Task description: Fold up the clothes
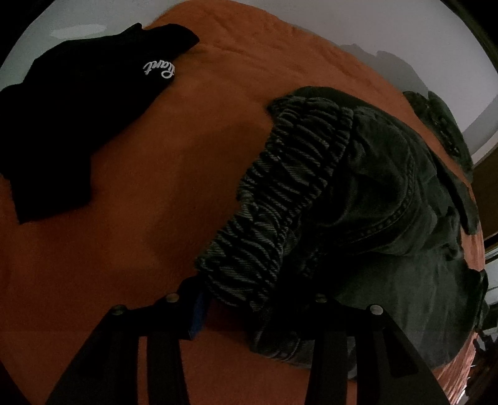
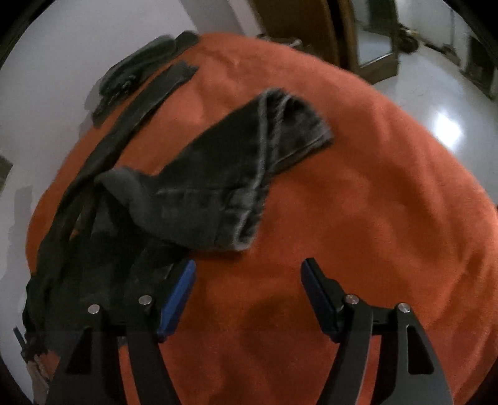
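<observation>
A dark grey-green denim garment (image 1: pixel 382 193) lies crumpled on the orange blanket (image 1: pixel 155 187). Its gathered elastic waistband (image 1: pixel 280 199) runs down between the fingers of my left gripper (image 1: pixel 255 289), which is shut on that bunched end; the right fingertip is hidden under the cloth. In the right wrist view the same garment (image 2: pixel 218 174) shows one leg folded across, hem (image 2: pixel 292 124) toward the far side, with long straps (image 2: pixel 140 102) trailing to the left. My right gripper (image 2: pixel 249 271) stands open just over bare blanket, nothing between its blue pads (image 2: pixel 180 296); its left finger is beside the garment's near edge.
A black garment with white script (image 1: pixel 77 93) lies at the blanket's far left. The blanket's edges (image 2: pixel 435 162) drop to a pale glossy floor (image 2: pixel 435 102). A wooden door frame (image 2: pixel 295 21) stands beyond the far side.
</observation>
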A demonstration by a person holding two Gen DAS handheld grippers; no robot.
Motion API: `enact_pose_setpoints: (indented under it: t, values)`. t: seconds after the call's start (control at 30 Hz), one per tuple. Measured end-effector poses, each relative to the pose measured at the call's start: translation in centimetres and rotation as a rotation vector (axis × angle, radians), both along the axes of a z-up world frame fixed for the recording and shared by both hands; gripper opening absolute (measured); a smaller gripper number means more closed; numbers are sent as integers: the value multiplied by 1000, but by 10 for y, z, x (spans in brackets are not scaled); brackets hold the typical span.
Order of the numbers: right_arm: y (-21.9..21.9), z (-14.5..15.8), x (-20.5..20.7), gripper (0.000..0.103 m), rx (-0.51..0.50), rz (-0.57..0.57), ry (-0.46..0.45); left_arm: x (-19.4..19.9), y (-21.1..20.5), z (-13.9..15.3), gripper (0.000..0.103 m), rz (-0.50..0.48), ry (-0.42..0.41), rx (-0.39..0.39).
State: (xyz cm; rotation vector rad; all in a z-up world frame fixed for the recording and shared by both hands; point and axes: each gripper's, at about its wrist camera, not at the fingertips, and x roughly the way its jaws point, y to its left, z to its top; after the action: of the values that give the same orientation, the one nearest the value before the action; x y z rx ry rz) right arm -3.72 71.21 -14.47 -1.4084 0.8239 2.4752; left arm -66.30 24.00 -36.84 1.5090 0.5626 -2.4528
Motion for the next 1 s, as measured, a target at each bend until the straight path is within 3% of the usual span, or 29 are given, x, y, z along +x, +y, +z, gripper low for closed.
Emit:
enact_pose_setpoints:
  t: [0.07,0.1,0.13,0.23,0.3,0.43,0.5,0.57,0.6,0.63,0.67,0.7,0.73,1.0]
  values:
    - [-1,3,-11,52,36,-10,31,1,1,0,43,8,0,-1]
    - [-1,6,-17,27,71,-9,34,1,2,0,43,12,1,-1]
    - [0,8,-23,11,107,-9,37,2,3,1,43,16,2,-2]
    - [-5,27,-46,3,223,21,54,3,4,1,43,21,1,-3]
    - [-2,61,-58,3,222,6,120,2,6,2,43,20,-2,-6]
    - [7,129,-119,3,186,-23,231,0,8,1,43,25,-7,-8]
    - [19,145,-172,3,170,-49,202,-1,9,0,44,26,-9,-14]
    - [29,140,-222,6,151,-49,105,-2,9,-1,44,28,-9,-16]
    - [34,130,-248,16,133,-18,10,-2,9,-1,44,30,-8,-16]
    - [38,123,-259,37,149,-7,-57,-2,9,-1,44,33,-5,-14]
    - [41,116,-265,48,178,-7,-110,-1,9,-2,44,36,-2,-11]
    - [44,114,-263,57,219,-22,-125,-1,9,-2,44,38,1,-8]
    - [46,111,-256,59,247,-29,-117,0,10,-3,44,40,3,-4]
    - [87,60,-170,62,182,106,-152,-7,7,-5,45,30,-3,-1]
